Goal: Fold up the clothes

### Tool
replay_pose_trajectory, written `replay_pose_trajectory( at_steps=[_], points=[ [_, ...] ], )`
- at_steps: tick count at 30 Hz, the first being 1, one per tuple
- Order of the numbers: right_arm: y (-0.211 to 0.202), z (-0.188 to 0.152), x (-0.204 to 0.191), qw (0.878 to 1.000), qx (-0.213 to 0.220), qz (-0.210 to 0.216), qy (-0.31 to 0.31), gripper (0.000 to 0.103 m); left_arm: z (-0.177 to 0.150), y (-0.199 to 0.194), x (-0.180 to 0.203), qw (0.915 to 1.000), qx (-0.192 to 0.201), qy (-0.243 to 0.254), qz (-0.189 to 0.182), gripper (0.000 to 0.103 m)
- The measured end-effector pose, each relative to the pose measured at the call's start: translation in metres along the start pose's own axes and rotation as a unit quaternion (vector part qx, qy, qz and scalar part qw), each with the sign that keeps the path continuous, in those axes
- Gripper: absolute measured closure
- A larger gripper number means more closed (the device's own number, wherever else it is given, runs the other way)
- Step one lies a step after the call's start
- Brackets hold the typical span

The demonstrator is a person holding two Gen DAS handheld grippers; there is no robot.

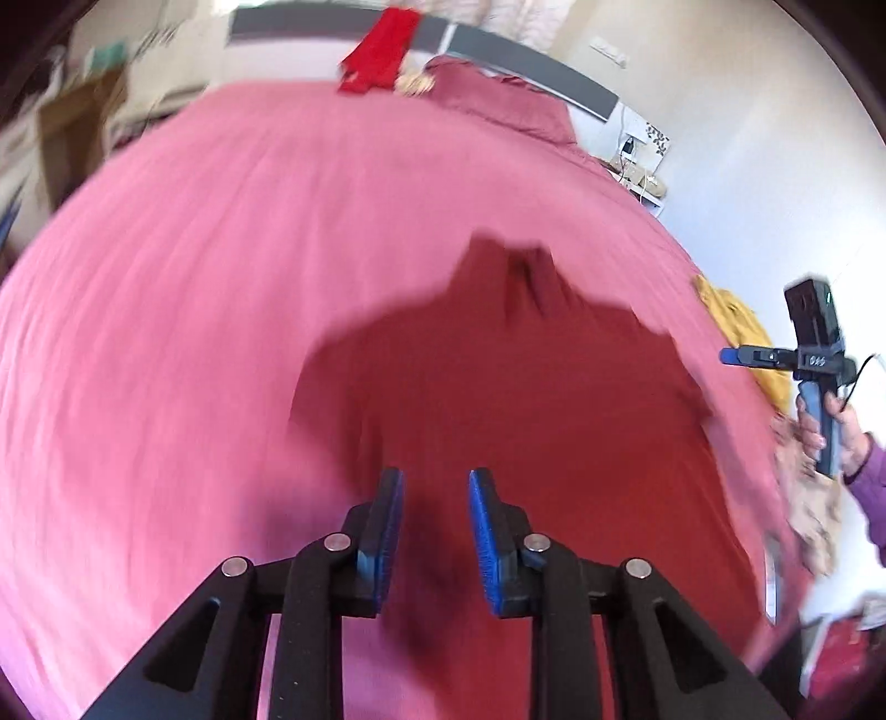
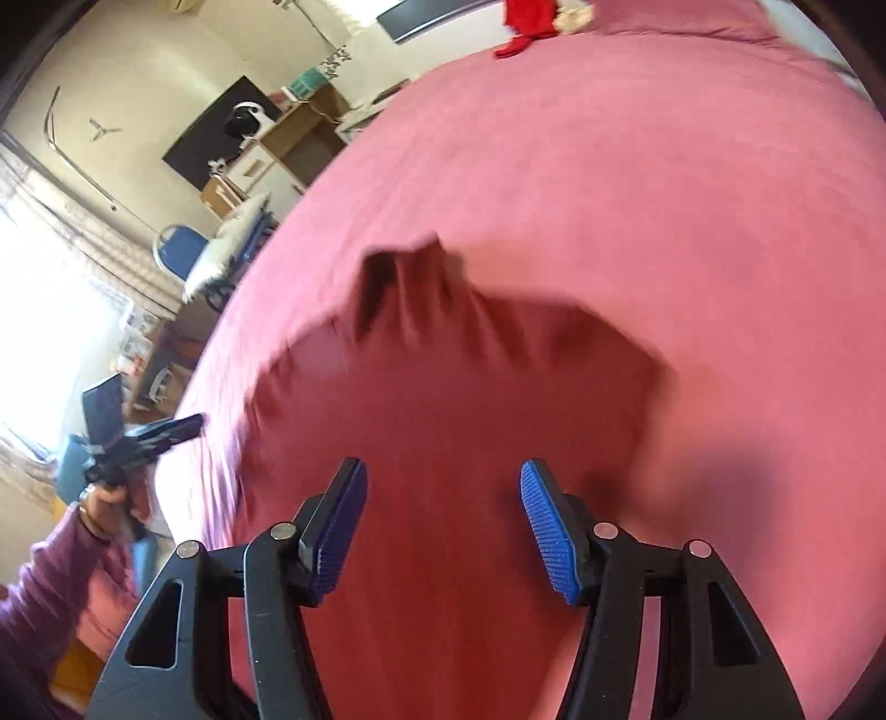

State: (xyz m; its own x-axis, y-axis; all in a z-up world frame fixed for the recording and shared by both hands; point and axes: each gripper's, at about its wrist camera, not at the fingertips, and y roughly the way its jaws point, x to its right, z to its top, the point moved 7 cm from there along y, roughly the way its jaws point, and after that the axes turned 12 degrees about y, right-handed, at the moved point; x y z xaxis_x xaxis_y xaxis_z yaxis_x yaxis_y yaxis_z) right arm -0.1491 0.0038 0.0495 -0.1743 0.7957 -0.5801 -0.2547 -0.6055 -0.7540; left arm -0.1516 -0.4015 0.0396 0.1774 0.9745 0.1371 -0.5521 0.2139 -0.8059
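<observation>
So the dark red garment [image 1: 498,399] is lying spread out on the pink bed cover [image 1: 194,277], blurry, with a bunched-up bit at its 12 o'clock end and a yellow cloth [image 1: 742,332] sitting at about 3 o'clock from it by the bed's edge. The left tool [image 1: 436,498] is hovering over the garment's near end with its blue pads a little way apart and gripping nothing, and the right tool [image 2: 443,498] is sitting noticeably wider, also empty. Way up at 12 o'clock a bright red cloth [image 1: 379,50] is lying near the headboard [image 1: 531,66].
</observation>
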Motion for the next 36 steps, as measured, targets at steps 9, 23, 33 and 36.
replay_pose_trajectory(
  at_steps=[9, 23, 33, 36],
  points=[
    [0.122, 0.116, -0.009, 0.999, -0.037, 0.007, -0.021, 0.043, 0.112, 0.131, 0.008, 0.9981, -0.01, 0.06, -0.015, 0.079],
    [0.164, 0.169, 0.004, 0.999, -0.041, 0.033, -0.014, 0.095, 0.11, 0.134, -0.01, 0.9976, 0.002, 0.008, -0.068, 0.099],
    [0.061, 0.076, -0.034, 0.989, -0.012, 0.058, -0.132, 0.095, 0.028, -0.001, 0.026, 0.9882, 0.086, 0.057, -0.114, 0.098],
    [0.032, 0.029, -0.01, 0.987, -0.013, 0.049, -0.151, 0.095, -0.018, -0.001, 0.051, 0.9888, 0.063, 0.067, -0.118, 0.097]
  ],
)
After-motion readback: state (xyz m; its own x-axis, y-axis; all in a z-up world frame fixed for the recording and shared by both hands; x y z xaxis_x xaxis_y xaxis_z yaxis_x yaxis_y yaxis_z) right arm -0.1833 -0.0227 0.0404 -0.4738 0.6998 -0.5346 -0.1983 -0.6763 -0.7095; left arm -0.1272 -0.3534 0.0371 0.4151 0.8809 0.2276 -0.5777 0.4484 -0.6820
